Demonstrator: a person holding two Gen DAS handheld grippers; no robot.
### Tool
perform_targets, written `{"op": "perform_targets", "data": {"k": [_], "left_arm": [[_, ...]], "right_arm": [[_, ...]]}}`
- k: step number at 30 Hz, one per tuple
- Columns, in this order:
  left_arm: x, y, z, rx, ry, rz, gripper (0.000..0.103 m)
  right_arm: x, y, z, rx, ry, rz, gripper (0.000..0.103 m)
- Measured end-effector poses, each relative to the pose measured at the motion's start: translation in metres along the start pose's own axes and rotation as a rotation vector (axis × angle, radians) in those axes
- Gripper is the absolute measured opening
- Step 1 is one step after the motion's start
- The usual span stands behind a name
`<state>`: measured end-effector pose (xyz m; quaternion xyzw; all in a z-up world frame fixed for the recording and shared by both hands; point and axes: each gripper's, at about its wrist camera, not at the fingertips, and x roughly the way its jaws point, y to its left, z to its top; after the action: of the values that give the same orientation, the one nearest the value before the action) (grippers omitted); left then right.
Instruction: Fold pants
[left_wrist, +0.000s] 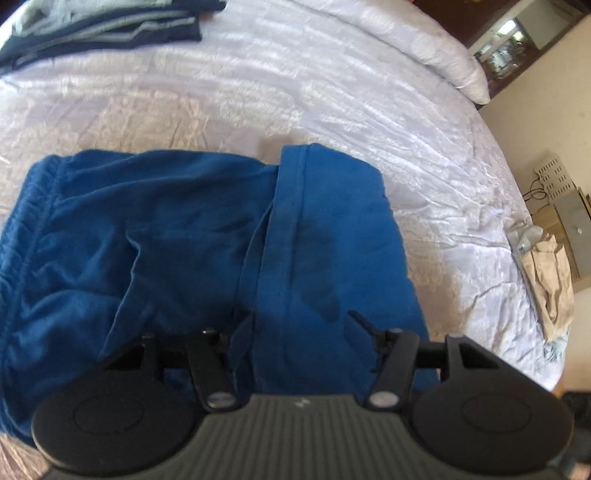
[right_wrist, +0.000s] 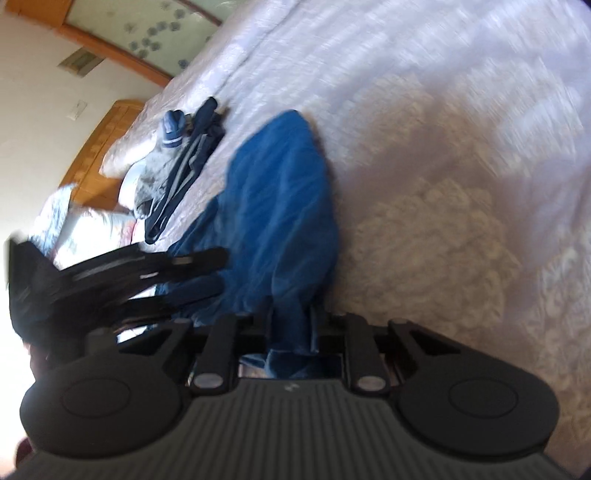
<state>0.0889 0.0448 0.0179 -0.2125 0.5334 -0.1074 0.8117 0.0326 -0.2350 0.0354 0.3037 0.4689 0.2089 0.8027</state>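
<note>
Well, nearest to me in the right wrist view, my right gripper (right_wrist: 291, 332) is pinched tight on a gathered bunch of the blue pants (right_wrist: 280, 221), the cloth squeezed between the two narrow jaws and hanging slack just behind them. I am angled down at the bed, and that view is blurred. My left gripper (left_wrist: 299, 325) stands with its jaws well apart over the near edge of the same pants (left_wrist: 207, 236); a fold of blue cloth lies between the fingers (left_wrist: 360, 321), but the pads do not press on it, so that hand is released. It too tilts steeply down. From the right wrist I see the left gripper (right_wrist: 218, 269) just to the left of mine, its dark fingers lying across the pants' near left edge.

I can read no writing; only a small pale mark sits on the ribbed body of each gripper, too small to make out.

The pants lie partly folded on the white bedspread (left_wrist: 295, 92), the elastic waistband at the left in the left wrist view and a hemmed leg laid over on the right. Farther off, a stack of dark folded clothes (left_wrist: 110, 29) rests on the bed at far left, well apart from the pants. A white pillow (left_wrist: 443, 55) lies at far right, and beige cloth (left_wrist: 550, 288) sits beyond the bed's right edge.
</note>
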Motion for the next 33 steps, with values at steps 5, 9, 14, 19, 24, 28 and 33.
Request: {"op": "perform_targets", "data": {"k": [5, 9, 14, 19, 24, 28, 33], "left_arm": [[-0.021, -0.031, 0.021, 0.112, -0.033, 0.019, 0.088], [-0.020, -0.069, 0.025, 0.329, -0.006, 0.145, 0.097], [0.004, -0.090, 0.022, 0.474, 0.071, 0.252, 0.093], [-0.003, -0.078, 0.026, 0.471, 0.056, 0.250, 0.022], [-0.054, -0.028, 0.043, 0.336, -0.019, 0.144, 0.021], [-0.085, 0.023, 0.053, 0.241, -0.038, 0.109, 0.022], [-0.096, 0.083, 0.056, 0.116, -0.041, 0.135, 0.025]], "right_arm": [[-0.003, 0.066, -0.011, -0.346, -0.058, -0.116, 0.019], [0.007, 0.106, -0.029, -0.561, -0.083, -0.174, 0.019], [0.023, 0.137, -0.053, -0.757, -0.067, -0.182, 0.018], [0.028, 0.150, -0.071, -0.863, -0.052, -0.181, 0.018], [0.018, 0.162, -0.069, -0.832, -0.059, -0.088, 0.019], [0.026, 0.186, -0.073, -0.814, -0.040, 0.011, 0.019], [0.061, 0.209, -0.081, -0.790, 0.039, 0.093, 0.020]]}}
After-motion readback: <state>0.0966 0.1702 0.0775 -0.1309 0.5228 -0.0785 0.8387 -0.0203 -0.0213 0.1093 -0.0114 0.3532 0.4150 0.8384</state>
